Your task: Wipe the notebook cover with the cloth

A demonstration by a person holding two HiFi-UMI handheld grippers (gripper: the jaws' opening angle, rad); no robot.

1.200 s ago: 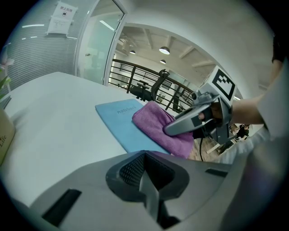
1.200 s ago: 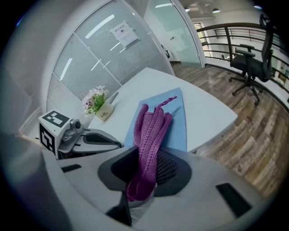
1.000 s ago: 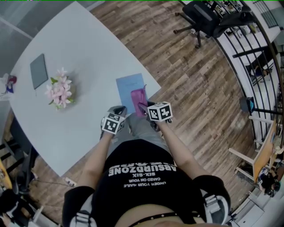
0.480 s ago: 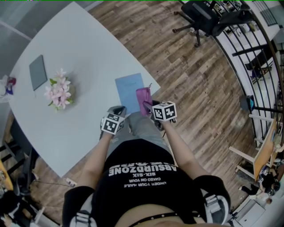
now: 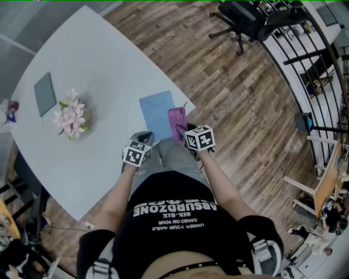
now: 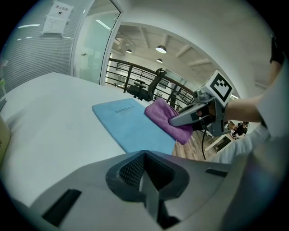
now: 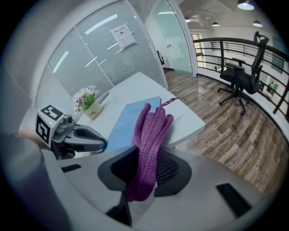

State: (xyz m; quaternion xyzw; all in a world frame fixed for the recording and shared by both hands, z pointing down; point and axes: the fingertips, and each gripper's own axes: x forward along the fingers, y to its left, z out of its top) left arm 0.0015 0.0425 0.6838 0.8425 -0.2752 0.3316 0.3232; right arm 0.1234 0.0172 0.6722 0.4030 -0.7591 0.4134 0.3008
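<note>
Blue notebook [image 5: 155,113] is lying flat on the white bench [image 5: 109,65], close to the bench's right corner. Its near short end is reaching toward the bench's near edge. The word "notebook" is showing on the cover in the left gripper view.

Purple cloth [image 5: 176,120] is resting on the right near part of the cover, running along its right edge. The cloth's near end is hanging past the bench edge.

Right hand-held gripper [image 5: 182,132] is clamping that near end. In the right gripper view the folded knit is sitting pinched between both jaws and sticking out ahead of them, over the notebook.

Left hand-held gripper [image 5: 144,137] is hovering at the bench's near edge, just left of the notebook and apart from it. Its jaws are pressing together with nothing between them.

Pink flowers [image 5: 71,115] are standing toward the bench's left side, well apart from the notebook. A dark grey flat booklet [image 5: 44,93] is lying beyond them, near the left edge.

An office chair [image 5: 245,16] is standing on the wooden floor [image 5: 234,98] off the bench's right side, beside a black railing [image 5: 305,60].
</note>
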